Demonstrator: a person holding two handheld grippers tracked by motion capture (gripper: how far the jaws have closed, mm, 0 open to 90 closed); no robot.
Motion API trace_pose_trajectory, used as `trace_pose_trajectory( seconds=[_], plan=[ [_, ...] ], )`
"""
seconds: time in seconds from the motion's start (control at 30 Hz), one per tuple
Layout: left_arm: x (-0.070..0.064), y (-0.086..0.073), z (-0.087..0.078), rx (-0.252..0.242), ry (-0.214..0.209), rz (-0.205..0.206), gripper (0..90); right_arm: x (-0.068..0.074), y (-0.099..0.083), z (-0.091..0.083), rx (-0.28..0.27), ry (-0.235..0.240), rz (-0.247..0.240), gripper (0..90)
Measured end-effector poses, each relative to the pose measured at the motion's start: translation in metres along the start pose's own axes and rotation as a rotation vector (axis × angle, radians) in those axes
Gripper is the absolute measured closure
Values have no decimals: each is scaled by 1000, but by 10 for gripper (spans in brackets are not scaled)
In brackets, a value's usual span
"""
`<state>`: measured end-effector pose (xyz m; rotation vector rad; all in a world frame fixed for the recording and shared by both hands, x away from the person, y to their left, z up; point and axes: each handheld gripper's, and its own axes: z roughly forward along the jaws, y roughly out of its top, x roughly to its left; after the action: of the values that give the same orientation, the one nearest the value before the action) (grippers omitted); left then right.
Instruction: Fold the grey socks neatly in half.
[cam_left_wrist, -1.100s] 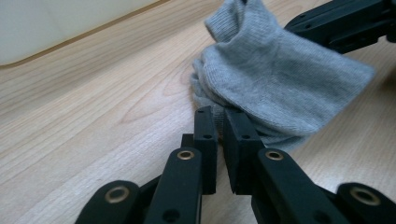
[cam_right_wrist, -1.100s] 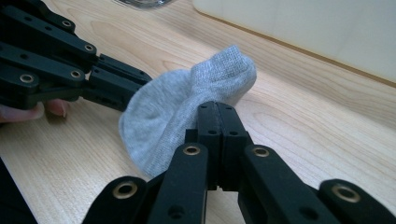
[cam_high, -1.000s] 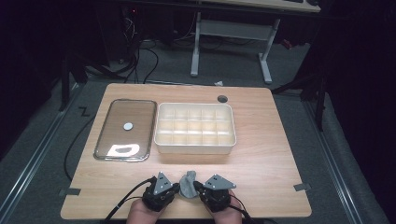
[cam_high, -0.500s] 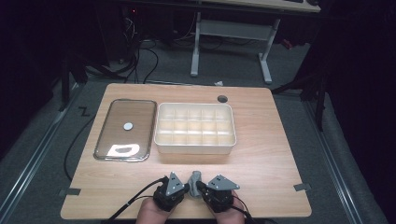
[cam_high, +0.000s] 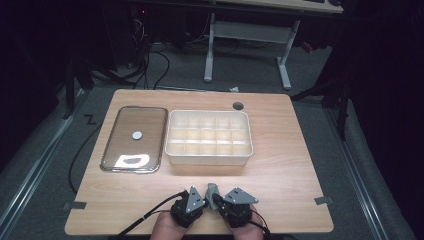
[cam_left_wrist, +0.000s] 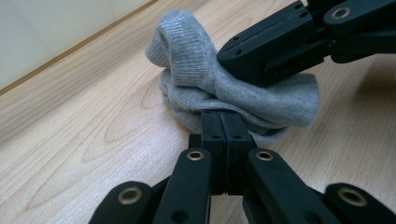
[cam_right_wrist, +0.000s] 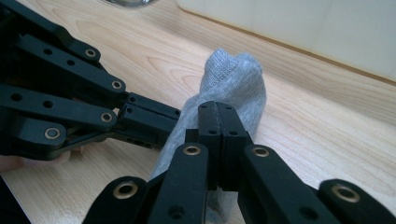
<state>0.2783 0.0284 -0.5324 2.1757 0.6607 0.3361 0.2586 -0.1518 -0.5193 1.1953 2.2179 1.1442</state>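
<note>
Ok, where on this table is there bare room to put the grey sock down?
Bare wood lies right of the white divided box, and along the near edge left of the left tongs. It is crowded where both tongs pinch the grey sock.

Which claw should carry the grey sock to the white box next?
Probably the right claw: both are shut on the grey sock, but the right sits slightly nearer the white box. It is close.

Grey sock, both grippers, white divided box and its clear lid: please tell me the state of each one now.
Grey sock: bunched up, resting on the table, pinched from two sides.
Left gripper: shut on the sock.
Right gripper: shut on the sock.
White divided box: open, compartments look empty.
Clear lid: off the box, lying flat to its left.
</note>
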Motion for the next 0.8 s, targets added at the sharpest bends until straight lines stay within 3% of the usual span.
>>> trace_pose_trajectory(
  seconds=[0.13,0.23,0.37,0.43,0.57,0.63,0.8],
  plan=[
    [3,0,-2,10,8,0,861,1,-2,3,14,-7,-14,900],
    [18,-3,-12,-27,19,-70,766,1,-3,4,15,0,-23,900],
    [29,-2,-23,-74,27,-110,727,1,-3,4,15,7,-22,900],
    [30,-1,-25,-87,25,-114,728,0,-3,4,14,15,-16,900],
    [30,7,-28,-121,-8,-107,822,-2,-4,5,9,28,-7,900],
    [27,21,-25,-134,-44,-91,872,-3,-4,5,12,33,-6,900],
    [17,41,-19,-150,-75,-54,880,-4,-5,5,3,44,6,900]
  ],
)
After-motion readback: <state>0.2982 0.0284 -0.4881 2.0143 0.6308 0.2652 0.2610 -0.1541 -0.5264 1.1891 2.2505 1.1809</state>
